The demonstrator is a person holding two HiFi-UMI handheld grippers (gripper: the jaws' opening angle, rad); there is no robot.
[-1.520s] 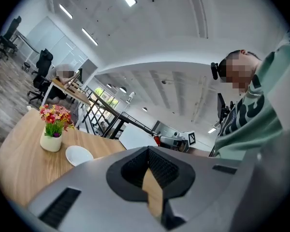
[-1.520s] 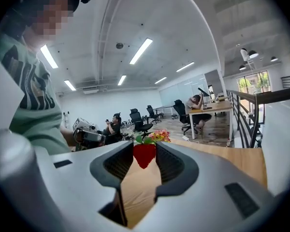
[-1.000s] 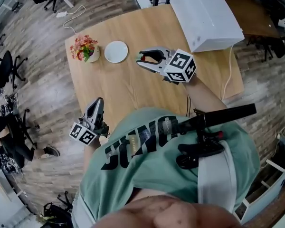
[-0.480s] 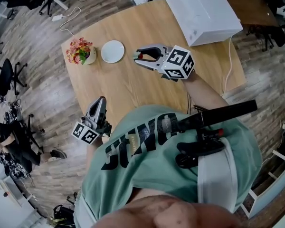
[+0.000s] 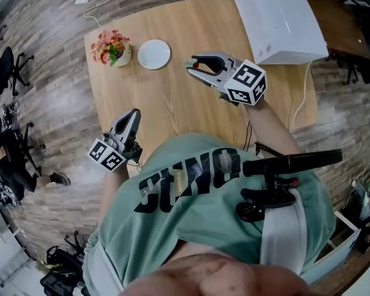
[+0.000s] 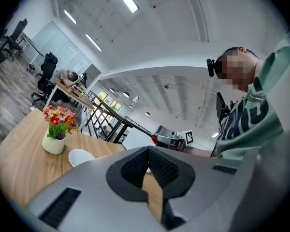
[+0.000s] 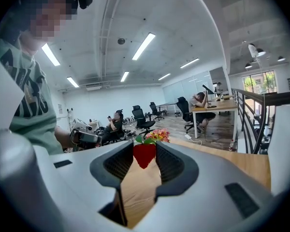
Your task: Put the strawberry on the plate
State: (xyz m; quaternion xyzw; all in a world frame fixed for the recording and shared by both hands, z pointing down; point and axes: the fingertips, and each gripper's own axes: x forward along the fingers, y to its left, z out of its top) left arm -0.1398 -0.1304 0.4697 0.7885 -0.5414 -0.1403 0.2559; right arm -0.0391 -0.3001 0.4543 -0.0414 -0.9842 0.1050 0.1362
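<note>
Still R fingers [image 7: 171,164] tight on strawberry [image 7: 144,154] short of plate [image 5: 154,54]; L fingers [image 6: 135,169] closed

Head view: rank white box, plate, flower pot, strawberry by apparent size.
1. white box, largest by far
2. plate and flower pot: about alike, not ranked
3. strawberry, smallest, barely a speck

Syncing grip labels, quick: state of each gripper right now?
Left gripper: closed, nothing between its jaws.
Right gripper: closed on the strawberry.
</note>
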